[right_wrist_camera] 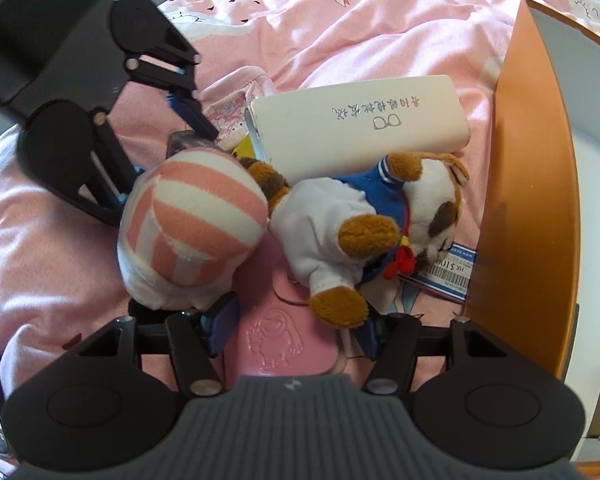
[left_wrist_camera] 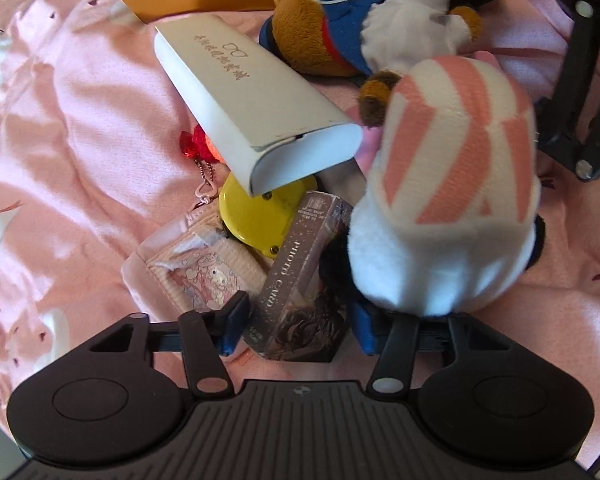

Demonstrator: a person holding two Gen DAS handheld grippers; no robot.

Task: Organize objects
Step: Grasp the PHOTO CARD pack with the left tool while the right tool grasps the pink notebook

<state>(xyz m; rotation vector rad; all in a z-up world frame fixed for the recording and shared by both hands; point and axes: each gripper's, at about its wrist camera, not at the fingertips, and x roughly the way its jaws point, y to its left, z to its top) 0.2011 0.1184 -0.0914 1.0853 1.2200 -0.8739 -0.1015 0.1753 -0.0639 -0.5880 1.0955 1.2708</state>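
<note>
Photo card box (left_wrist_camera: 300, 280) stands between the open jaws of the left hand-held gripper (left_wrist_camera: 296, 320), crowded by a striped plush (left_wrist_camera: 452, 184), white case (left_wrist_camera: 252, 100) and yellow disc (left_wrist_camera: 260, 216); the right hand-held gripper (right_wrist_camera: 296, 328) gapes around a pink case (right_wrist_camera: 288, 340) on the bed (left_wrist_camera: 80, 120).

The objects are crowded into one tight heap on the pink bedsheet (left_wrist_camera: 80, 128). The left gripper (left_wrist_camera: 296, 320) has its fingers spread either side of the photo card box (left_wrist_camera: 300, 292), with the pink pouch (left_wrist_camera: 192, 268) pressing in from the left and the striped plush (left_wrist_camera: 452, 184) from the right. The white glasses case (left_wrist_camera: 256, 96) lies tilted over the yellow disc (left_wrist_camera: 260, 216), covering part of it. The right gripper (right_wrist_camera: 296, 328) straddles a pink embossed case (right_wrist_camera: 284, 340), hemmed in by the striped plush and the plush dog (right_wrist_camera: 364, 216). The orange box wall (right_wrist_camera: 528, 200) blocks the far right. Open bedsheet lies left of the heap in the left wrist view.
</note>
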